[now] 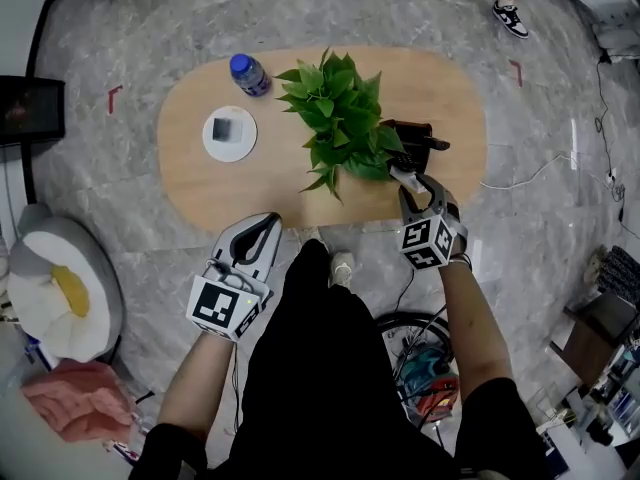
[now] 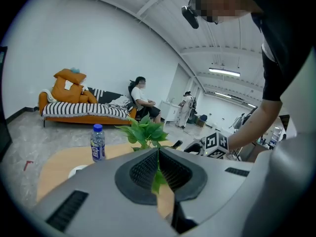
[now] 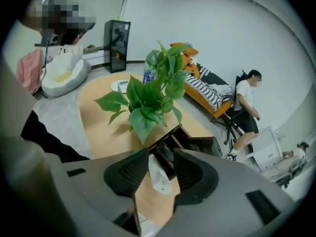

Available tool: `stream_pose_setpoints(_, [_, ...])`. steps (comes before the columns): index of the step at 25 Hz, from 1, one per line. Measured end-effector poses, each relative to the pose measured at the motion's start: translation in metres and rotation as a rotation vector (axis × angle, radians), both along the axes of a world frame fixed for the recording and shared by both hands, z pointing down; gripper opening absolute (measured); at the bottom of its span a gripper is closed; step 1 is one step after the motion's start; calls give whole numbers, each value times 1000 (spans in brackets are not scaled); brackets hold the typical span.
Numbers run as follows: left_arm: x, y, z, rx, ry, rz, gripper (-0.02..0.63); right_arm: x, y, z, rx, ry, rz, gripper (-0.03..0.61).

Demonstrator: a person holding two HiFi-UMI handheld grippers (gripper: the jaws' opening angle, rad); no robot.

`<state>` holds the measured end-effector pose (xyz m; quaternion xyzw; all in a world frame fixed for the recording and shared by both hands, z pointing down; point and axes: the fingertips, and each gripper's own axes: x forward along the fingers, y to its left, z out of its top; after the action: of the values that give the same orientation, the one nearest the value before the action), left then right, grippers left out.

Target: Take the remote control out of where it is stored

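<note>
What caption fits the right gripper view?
Open claw straddling a white remote, black box and plant behind.

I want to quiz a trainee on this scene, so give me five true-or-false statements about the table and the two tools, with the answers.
1. The left tool is shut and empty. True.
2. The right tool is shut. False: its jaws stand apart, with a slim white object between them.
3. The clear plastic bottle with a blue cap lies on its side. False: it stands upright.
4. The green leafy potted plant stands on the oval wooden table. True.
5. In the head view, the dark open box sits left of the plant. False: it sits right of it.
</note>
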<state>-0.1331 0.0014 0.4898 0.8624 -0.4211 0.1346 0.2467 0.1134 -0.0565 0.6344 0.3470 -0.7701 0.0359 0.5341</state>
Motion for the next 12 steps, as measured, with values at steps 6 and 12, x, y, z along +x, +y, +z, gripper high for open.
stream_pose_setpoints(6, [-10,12,10,-34,3,-24,15,6,-16,31,-1,198,-150,142])
stream_pose_setpoints(12, [-20,19,15,-61,16,-65,15,4,-27,52,-9,311,-257,142])
